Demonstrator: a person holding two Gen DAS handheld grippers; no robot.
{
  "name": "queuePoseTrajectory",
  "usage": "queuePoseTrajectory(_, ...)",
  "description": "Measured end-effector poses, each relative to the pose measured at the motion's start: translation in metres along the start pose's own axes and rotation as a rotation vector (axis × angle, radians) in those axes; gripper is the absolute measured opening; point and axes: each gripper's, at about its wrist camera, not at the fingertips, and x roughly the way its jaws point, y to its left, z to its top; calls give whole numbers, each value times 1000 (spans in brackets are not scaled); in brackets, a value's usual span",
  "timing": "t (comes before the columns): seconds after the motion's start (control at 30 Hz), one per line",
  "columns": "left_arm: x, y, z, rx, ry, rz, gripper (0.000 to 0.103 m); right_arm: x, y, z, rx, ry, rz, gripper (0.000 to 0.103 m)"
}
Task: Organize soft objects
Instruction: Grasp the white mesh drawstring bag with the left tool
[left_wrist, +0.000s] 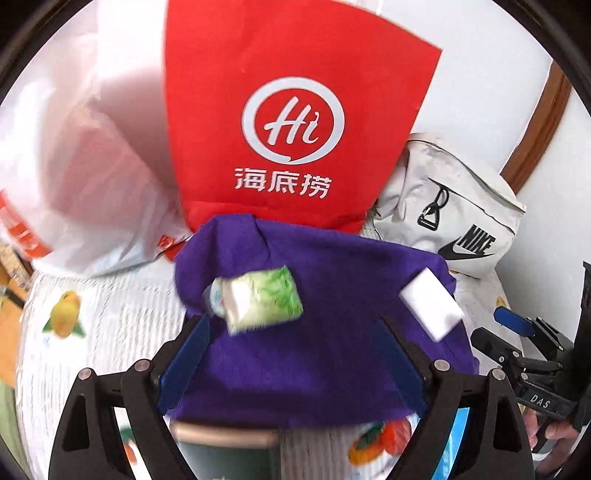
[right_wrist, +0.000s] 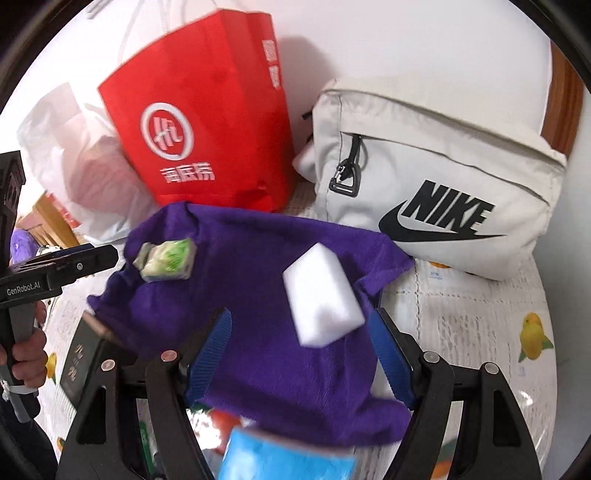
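A purple cloth (left_wrist: 332, 332) (right_wrist: 258, 295) lies spread on the fruit-print cover. On it rest a green-and-white tissue pack (left_wrist: 264, 299) (right_wrist: 168, 260) and a white sponge block (left_wrist: 432, 308) (right_wrist: 321, 295). My left gripper (left_wrist: 295, 350) hovers over the cloth just below the tissue pack, open, with nothing pressed between its blue pads. My right gripper (right_wrist: 303, 347) is also open above the cloth. The sponge sits just ahead of its right finger (right_wrist: 391, 354), apart from the pads.
A red tote bag (left_wrist: 291, 122) (right_wrist: 207, 122) stands behind the cloth. A white plastic bag (left_wrist: 74, 166) is on its left and a pale Nike backpack (right_wrist: 436, 173) on its right. A blue packet (right_wrist: 284, 458) and a dark box (right_wrist: 81, 365) lie near the front.
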Motion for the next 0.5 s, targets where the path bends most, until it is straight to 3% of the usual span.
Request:
queuePoseTrajectory(0.17, -33, -2, -28, 33, -5, 63, 90, -30, 15, -24, -5, -15, 34, 76)
queuePoseTrajectory(0.5, -95, 13, -96, 12, -27, 53, 90, -83, 41, -82, -22, -36, 66, 76)
